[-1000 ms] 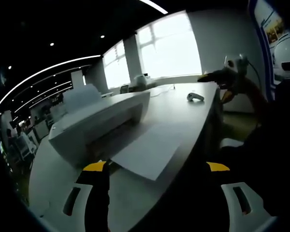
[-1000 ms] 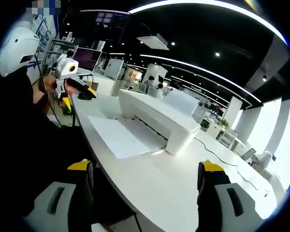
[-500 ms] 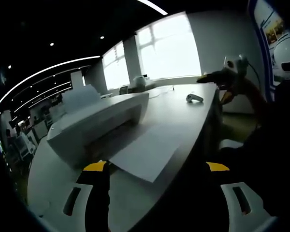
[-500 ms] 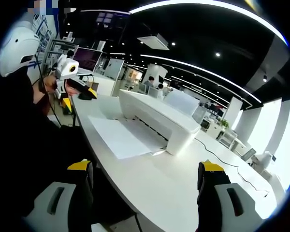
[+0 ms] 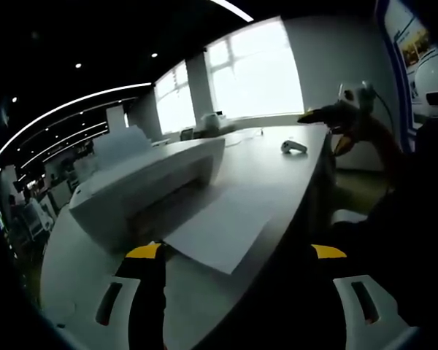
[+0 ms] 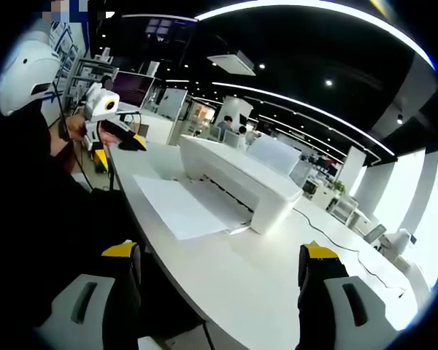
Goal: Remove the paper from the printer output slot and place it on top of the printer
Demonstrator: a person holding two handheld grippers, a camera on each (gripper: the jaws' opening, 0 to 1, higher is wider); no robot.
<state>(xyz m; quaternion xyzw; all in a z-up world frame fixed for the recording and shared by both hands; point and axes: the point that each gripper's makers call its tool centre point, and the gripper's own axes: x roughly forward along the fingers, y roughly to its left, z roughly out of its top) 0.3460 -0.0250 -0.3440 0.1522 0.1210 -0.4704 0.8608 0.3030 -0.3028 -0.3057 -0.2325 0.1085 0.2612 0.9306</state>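
Long white worktop (image 6: 255,281) running far into an open office, under curved ceiling light strips. On it, a white printer (image 6: 237,179), also seen in the left gripper view (image 5: 142,182), with a raised rear tray holding sheets. Sheet of paper (image 6: 179,208) lying out from the printer's output slot onto the worktop, near edge close to the worktop's rim; same sheet in the left gripper view (image 5: 223,230), flat, touched by neither gripper. Small white handheld device (image 5: 294,146) lying far along the worktop, well apart from the printer. Thin cable (image 6: 328,230) trailing over the worktop beyond the printer.

Left gripper (image 5: 237,251) low and near, yellow-tipped fingers spread wide, nothing between them; seen again at far left (image 6: 124,138), held in a hand. Right gripper (image 6: 219,255) likewise released, fingers wide apart, empty, short of the worktop's rim; also seen at far right (image 5: 328,115).
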